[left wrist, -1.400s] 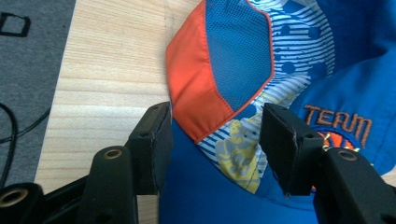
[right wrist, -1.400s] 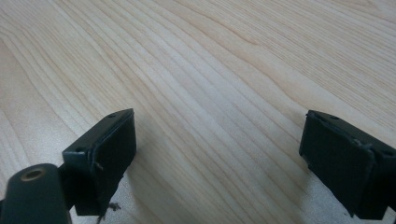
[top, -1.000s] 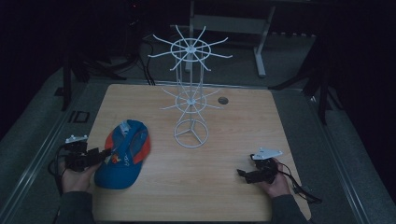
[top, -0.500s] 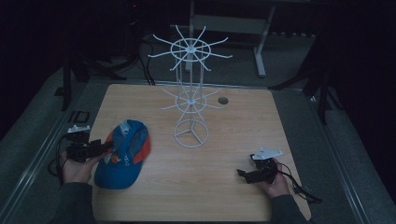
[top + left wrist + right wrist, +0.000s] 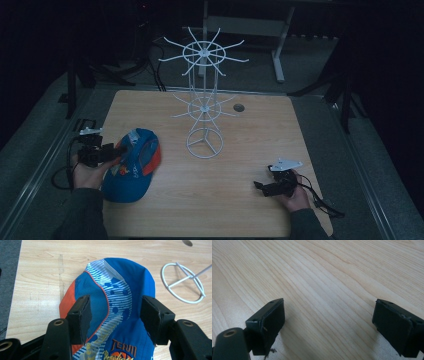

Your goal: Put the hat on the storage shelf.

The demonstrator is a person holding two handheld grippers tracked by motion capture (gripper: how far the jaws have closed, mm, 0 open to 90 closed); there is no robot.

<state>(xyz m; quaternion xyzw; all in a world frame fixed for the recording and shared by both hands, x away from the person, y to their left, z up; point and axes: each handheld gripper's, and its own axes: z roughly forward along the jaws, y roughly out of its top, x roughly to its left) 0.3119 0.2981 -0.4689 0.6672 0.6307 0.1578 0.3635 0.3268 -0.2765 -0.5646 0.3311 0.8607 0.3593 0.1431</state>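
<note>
A blue cap (image 5: pixel 134 165) with an orange panel and white stripes lies at the table's left, its brim towards the person. My left gripper (image 5: pixel 119 151) reaches in from the left edge and has the cap's crown (image 5: pixel 117 293) between its pads. The fabric is bunched between them and both pads touch it. These jaws have just been opening a little, still around the crown. My right gripper (image 5: pixel 259 187) rests low at the front right, open, with bare wood between its fingers (image 5: pixel 268 322).
A white wire rack (image 5: pixel 204 107) with two tiers of spokes stands on a ring base (image 5: pixel 183 282) at the middle of the wooden table (image 5: pixel 250 145). A round cable hole (image 5: pixel 238 107) sits behind it. Dark floor and stand legs surround the table.
My left gripper has shifted slightly right and upward with the cap, and the cap has turned a little on the table. The right gripper has stayed put.
</note>
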